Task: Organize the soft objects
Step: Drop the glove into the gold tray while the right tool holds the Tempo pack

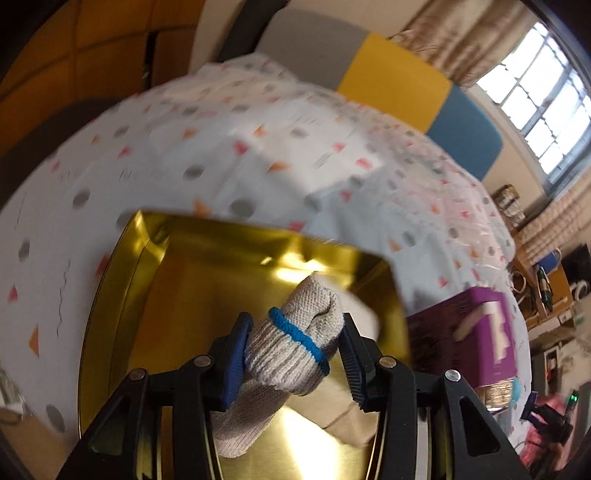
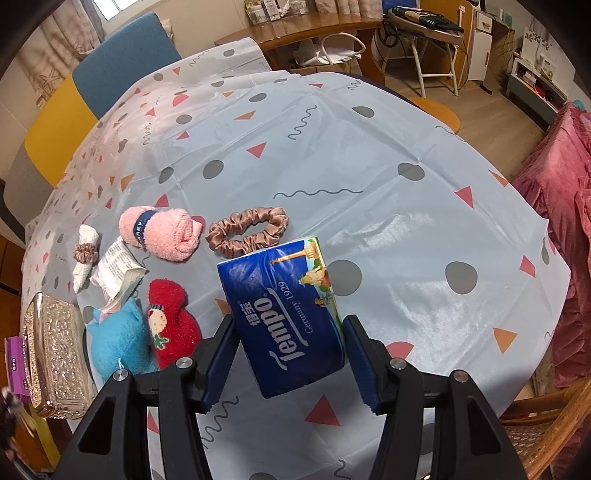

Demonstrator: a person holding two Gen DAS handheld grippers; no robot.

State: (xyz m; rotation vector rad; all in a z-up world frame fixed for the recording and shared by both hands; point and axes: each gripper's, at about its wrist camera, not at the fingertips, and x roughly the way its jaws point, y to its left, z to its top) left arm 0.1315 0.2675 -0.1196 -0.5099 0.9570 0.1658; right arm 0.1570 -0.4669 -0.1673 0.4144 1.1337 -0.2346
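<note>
A rolled grey knit glove with a blue band is pinched between my left gripper's blue pads, held over a shiny gold tray on the patterned tablecloth. My right gripper is shut on a blue Tempo tissue pack, lifted above the table. On the cloth in the right wrist view lie a pink rolled towel, a brown satin scrunchie, a red plush item, a blue plush item and a white roll with a small scrunchie.
An ornate gold tissue box stands at the table's left edge beside a purple box. A crumpled white packet lies among the soft items. Chairs, a wooden desk and a pink blanket surround the table.
</note>
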